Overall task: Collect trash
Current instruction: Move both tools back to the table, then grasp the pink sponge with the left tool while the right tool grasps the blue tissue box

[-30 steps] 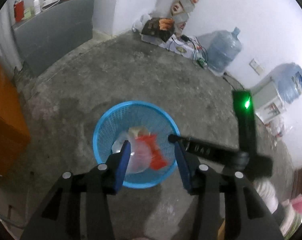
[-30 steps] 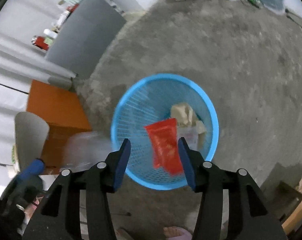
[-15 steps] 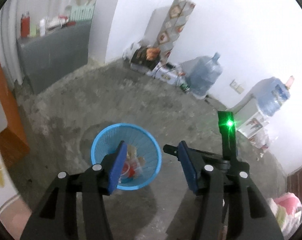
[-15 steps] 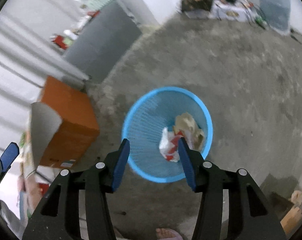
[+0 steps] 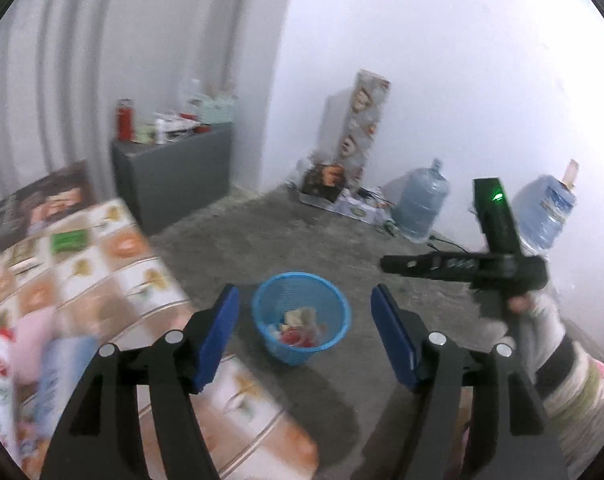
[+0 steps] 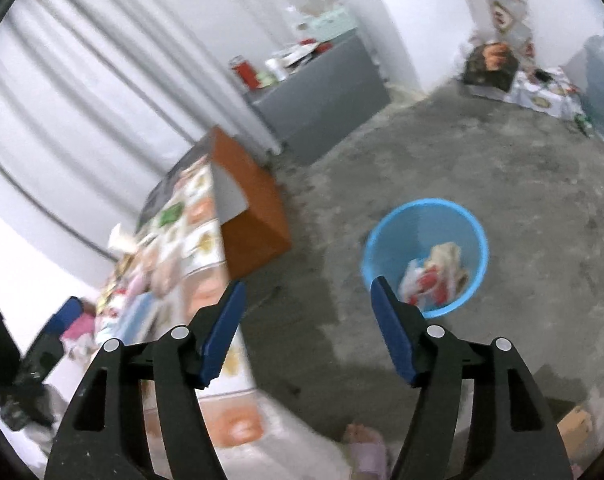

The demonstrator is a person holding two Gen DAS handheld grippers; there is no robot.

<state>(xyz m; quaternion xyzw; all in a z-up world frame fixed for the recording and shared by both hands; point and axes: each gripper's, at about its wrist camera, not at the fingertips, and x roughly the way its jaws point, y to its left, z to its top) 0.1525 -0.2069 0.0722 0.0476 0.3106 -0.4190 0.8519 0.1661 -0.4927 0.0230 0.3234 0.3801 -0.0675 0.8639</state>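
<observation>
A blue mesh trash basket stands on the concrete floor and holds a red wrapper and pale crumpled trash. It also shows in the right wrist view. My left gripper is open and empty, raised well above and back from the basket. My right gripper is open and empty, held high to the basket's left; its body shows in the left wrist view. More packets and wrappers lie blurred on the table at the left.
A table with a patterned cloth stands left of the basket. A grey cabinet with bottles is at the back. Two water jugs and boxes line the far wall. A bare foot is on the floor below.
Both grippers have lifted up and away from the basket and swung toward the table. The red wrapper and clear plastic seen falling earlier now lie inside the basket.
</observation>
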